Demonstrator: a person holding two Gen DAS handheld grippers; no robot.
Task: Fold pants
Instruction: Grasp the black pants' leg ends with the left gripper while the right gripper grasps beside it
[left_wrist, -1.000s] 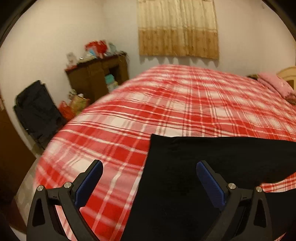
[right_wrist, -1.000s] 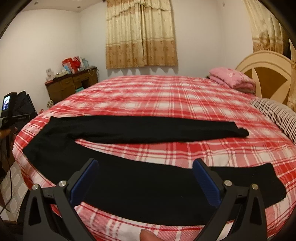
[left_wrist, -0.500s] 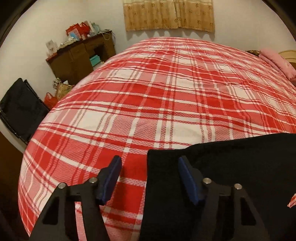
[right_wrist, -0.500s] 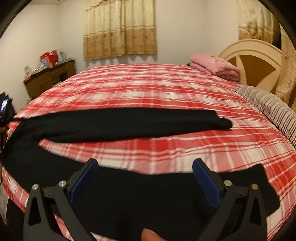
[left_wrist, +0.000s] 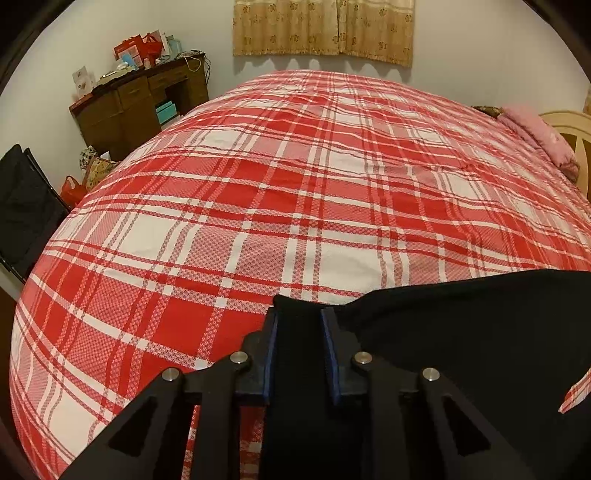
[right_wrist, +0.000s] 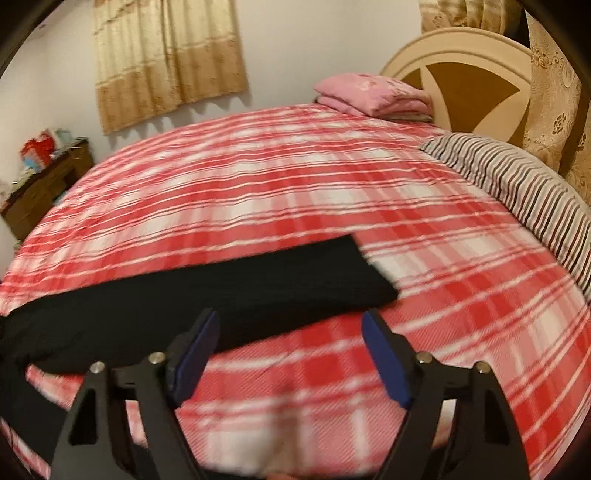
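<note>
Red plaid bed (left_wrist: 295, 206) w/ black pants (right_wrist: 207, 295), pink blanket (right_wrist: 373, 94), striped pillow (right_wrist: 517, 184).

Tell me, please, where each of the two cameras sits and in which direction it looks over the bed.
Left wrist view: sits on the left gripper, looking down along its fingers over the bed toward the curtain and desk; its jaws are closing with a corner of the black pants between them.
Right wrist view: sits on the right gripper, looking toward the headboard and pink blanket; its jaws are closing with nothing between them, near a pant leg end.
Both share the bed, pants, curtain and desk.
</note>
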